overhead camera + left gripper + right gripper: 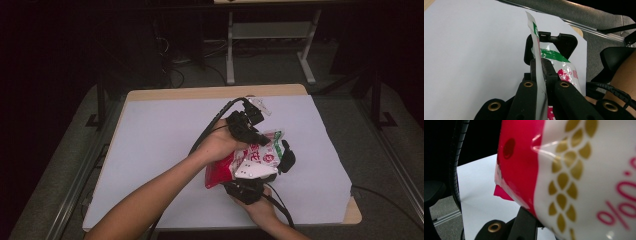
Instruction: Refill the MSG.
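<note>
The left gripper [541, 75] pinches the snack bag's [250, 157] top seal at twelve o'clock; the right gripper's [246, 189] state I cannot tell. A hard pull could burst it.

You are gripping a glossy plastic-film packet [250, 160], its crinkled skin catching glare in red, white and green. Your left gripper [540, 72] is showing matt black plastic jaws with brass-coloured eyelets. The table [165, 93] is showing a pale wood edge under a smooth, matt white sheet [165, 135].
</note>
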Demonstrator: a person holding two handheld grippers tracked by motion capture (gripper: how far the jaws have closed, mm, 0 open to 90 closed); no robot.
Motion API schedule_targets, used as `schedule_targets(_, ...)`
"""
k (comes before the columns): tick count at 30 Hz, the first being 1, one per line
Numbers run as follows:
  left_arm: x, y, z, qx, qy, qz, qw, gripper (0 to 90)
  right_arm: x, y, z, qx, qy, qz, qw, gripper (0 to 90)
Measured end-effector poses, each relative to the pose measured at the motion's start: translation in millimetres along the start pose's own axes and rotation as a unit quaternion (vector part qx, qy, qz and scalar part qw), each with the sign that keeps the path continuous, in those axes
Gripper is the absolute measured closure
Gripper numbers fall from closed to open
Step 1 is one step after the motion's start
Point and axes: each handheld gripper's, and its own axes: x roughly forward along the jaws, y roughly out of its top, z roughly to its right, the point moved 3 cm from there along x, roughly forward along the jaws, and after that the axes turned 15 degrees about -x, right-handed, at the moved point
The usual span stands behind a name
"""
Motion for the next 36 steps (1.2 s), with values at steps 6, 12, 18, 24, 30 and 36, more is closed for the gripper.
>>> schedule_targets(6, 0.9, 0.1, 0.0, 0.001, 0.002, 0.0, 1.0, 90.0, 0.2, -0.2, -0.4, 0.0, 0.0, 0.001, 1.0, 90.0)
schedule_targets(12, -0.3, 0.6, -0.2, 0.001, 0.001, 0.003, 1.0, 90.0, -0.2, 0.4, -0.1, -0.002, 0.0, 0.002, 1.0, 90.0)
schedule_targets(18, -0.6, 1.1, 0.2, -0.005, -0.003, 0.008, 1.0, 90.0, 0.1, 0.5, -0.6, -0.004, 0.002, 0.003, 1.0, 90.0)
schedule_targets(24, -0.6, 1.1, 0.3, -0.005, -0.002, 0.008, 1.0, 90.0, 0.5, 0.8, -1.7, -0.006, 0.002, 0.002, 1.0, 90.0)
schedule_targets(30, -2.4, 1.6, 0.7, -0.005, 0.002, 0.012, 0.9999, 90.0, 0.7, 1.5, -1.8, -0.005, 0.003, 0.006, 1.0, 90.0)
schedule_targets(36, -3.4, 1.1, 1.5, -0.007, 0.003, 0.016, 0.9998, 90.0, 1.1, 2.5, -2.3, -0.005, 0.003, 0.008, 0.9999, 90.0)
